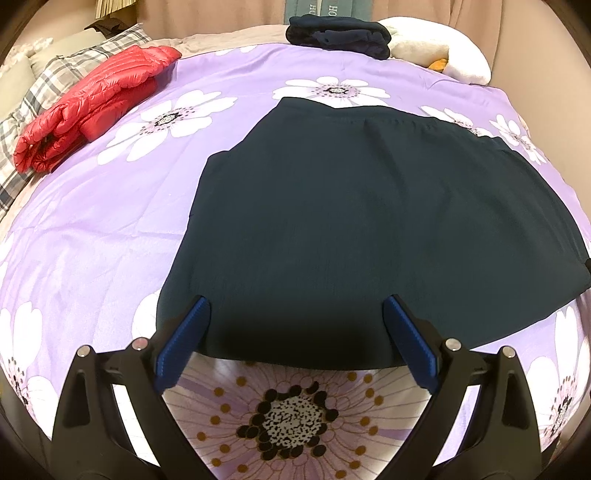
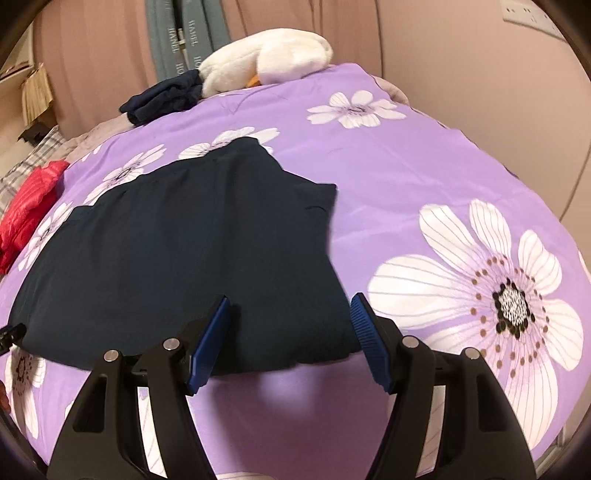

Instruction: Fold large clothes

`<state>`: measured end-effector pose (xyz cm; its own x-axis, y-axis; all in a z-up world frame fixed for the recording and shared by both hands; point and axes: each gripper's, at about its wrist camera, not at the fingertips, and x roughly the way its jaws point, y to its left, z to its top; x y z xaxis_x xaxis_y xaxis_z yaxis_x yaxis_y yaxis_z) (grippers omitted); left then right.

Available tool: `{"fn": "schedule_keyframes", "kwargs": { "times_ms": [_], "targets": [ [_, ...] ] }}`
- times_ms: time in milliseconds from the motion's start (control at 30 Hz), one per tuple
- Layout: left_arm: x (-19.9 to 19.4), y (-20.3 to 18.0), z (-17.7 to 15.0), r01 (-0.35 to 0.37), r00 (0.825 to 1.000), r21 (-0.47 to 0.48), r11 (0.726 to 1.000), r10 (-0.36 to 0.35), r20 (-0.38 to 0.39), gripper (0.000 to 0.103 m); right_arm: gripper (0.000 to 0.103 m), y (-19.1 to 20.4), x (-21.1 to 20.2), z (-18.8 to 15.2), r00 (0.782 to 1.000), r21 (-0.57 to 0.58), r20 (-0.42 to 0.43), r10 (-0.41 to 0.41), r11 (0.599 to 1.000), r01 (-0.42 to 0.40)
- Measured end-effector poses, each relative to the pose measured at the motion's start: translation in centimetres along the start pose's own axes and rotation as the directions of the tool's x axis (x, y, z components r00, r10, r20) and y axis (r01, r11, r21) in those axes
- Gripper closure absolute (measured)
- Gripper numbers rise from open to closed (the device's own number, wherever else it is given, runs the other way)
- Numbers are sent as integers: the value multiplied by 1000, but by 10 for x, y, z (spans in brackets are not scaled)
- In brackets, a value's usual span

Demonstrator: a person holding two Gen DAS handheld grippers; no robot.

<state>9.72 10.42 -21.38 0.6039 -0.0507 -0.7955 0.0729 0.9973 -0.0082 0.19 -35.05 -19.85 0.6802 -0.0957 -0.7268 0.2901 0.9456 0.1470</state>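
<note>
A large dark teal garment (image 1: pixel 362 229) lies spread flat on the purple flowered bedspread (image 1: pixel 92 240). My left gripper (image 1: pixel 295 306) hovers open over the garment's near hem, its blue pads wide apart with nothing between them. In the right wrist view the same garment (image 2: pixel 177 251) fills the left middle, with a folded-in flap at its right side. My right gripper (image 2: pixel 290 304) stands open above the garment's near right corner, and its pads touch no cloth. The tip of the left gripper shows at the far left edge of that view.
A folded red puffer jacket (image 1: pixel 88 107) lies at the left of the bed, beside a plaid pillow (image 1: pixel 44 88). A folded navy garment (image 1: pixel 336 35) and a white plush toy (image 1: pixel 439 51) sit at the far end. A wall (image 2: pixel 498 92) runs close along the right.
</note>
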Motion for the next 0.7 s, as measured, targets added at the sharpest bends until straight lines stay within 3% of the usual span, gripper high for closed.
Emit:
{"fn": "schedule_keyframes", "kwargs": {
  "times_ms": [700],
  "targets": [
    [2, 0, -3, -4, 1000, 1, 1000, 4, -3, 6, 32, -14, 8, -4, 1000, 67, -20, 10, 998, -8]
  ]
}}
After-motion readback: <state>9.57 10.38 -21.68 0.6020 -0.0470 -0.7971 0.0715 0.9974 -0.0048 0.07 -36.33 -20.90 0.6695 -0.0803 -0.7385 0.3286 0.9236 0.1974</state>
